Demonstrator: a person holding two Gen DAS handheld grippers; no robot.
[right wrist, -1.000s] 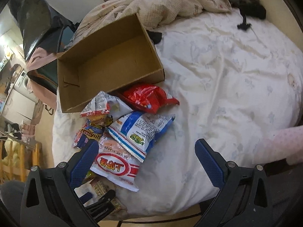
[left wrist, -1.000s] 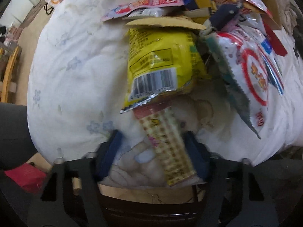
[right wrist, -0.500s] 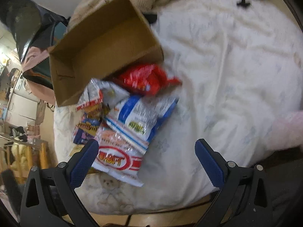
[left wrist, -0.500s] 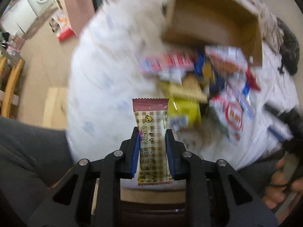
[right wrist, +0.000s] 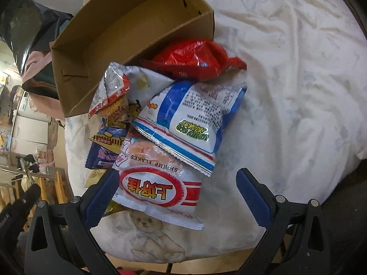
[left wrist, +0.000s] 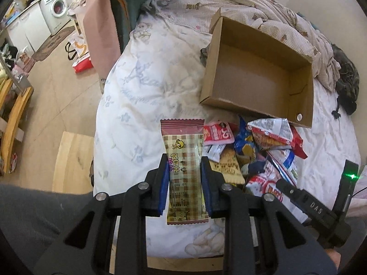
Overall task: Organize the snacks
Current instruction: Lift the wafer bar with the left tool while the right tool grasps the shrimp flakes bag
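My left gripper (left wrist: 183, 160) is shut on a long checkered wafer packet (left wrist: 183, 160) with a maroon top, held upright above the bed. An empty cardboard box (left wrist: 259, 78) lies beyond it on the white bedsheet, and it also shows in the right wrist view (right wrist: 128, 34). A pile of snack bags (left wrist: 263, 151) lies in front of the box. My right gripper (right wrist: 179, 188) is open, low over a white shrimp flakes bag (right wrist: 160, 188). A blue and white bag (right wrist: 195, 119) and a red bag (right wrist: 195, 57) lie beyond it.
A crumpled blanket (left wrist: 263, 11) lies behind the box. The bed edge drops to a tan floor (left wrist: 57, 96) at the left, with a wooden stool (left wrist: 73, 160) beside it. The right gripper's body (left wrist: 321, 206) shows at the lower right of the left wrist view.
My left gripper closed on the wafer packet and lifted it well away from the pile. My right gripper moved down and closer to the shrimp flakes bag.
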